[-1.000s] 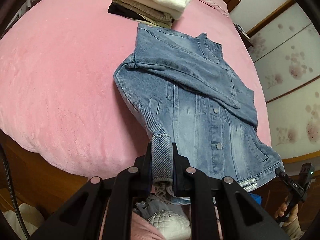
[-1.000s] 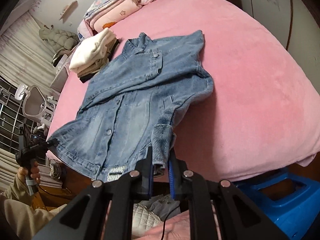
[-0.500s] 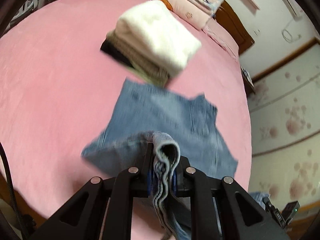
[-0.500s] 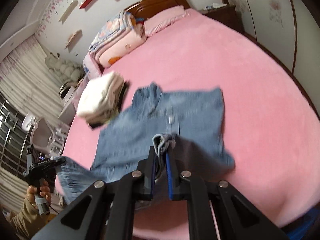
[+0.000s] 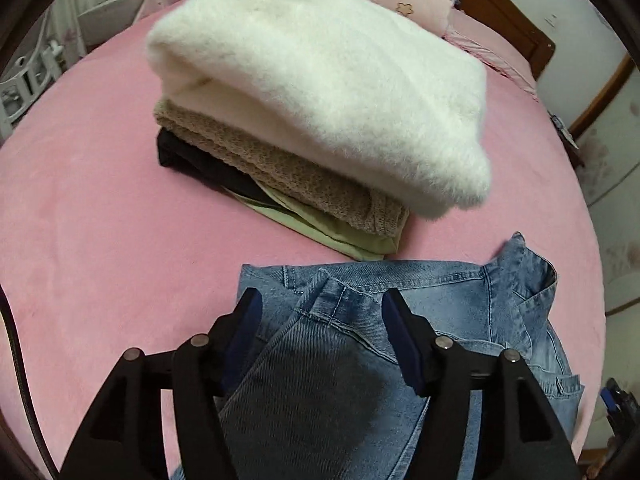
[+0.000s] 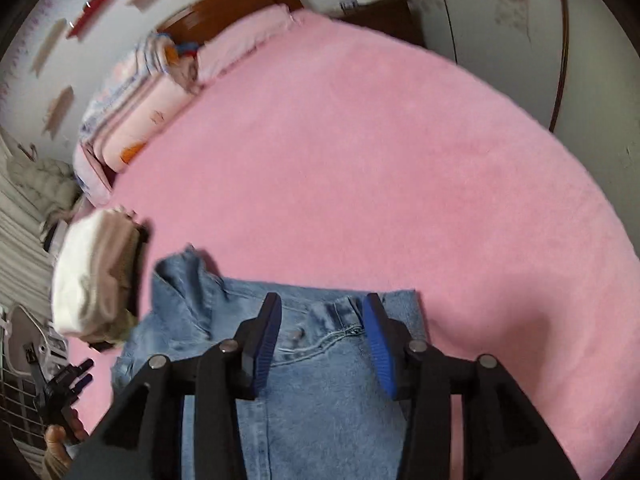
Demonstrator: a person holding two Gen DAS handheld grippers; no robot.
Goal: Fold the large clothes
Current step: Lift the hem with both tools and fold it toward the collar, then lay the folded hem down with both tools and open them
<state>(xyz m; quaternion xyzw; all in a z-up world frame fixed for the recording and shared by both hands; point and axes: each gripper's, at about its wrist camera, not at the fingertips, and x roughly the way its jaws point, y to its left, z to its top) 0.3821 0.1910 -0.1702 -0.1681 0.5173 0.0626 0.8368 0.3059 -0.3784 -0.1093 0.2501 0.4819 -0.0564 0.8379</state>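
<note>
Left gripper (image 5: 322, 316): its jaws are being held wide apart, with nothing being clamped between them; a folded-over denim sleeve is lying in the gap under the blue pads.
Right gripper (image 6: 322, 318): its jaws are likewise being held wide apart, with nothing being pinched; the button and a curved seam of the jacket are being framed between the blue pads.
Denim jacket (image 5: 440, 320): it is being shown lying on the pink bed cover, directly beneath both grippers, with its lower part folded up over its upper part; the collar is sticking out toward the pile of clothes.
Pile of folded clothes (image 5: 320, 80): it is being seen just beyond the jacket, near its top edge but apart from it; a fluffy white sweater is lying on top, with a tan knit, a black piece and a pale green piece under it.
Bed cover (image 6: 360, 160): the pink surface is being taken up by the jacket and the pile only on the near side.
Pillows and bedding (image 6: 140, 92): they are being seen stacked against the wooden headboard, blurred in the right wrist view.
</note>
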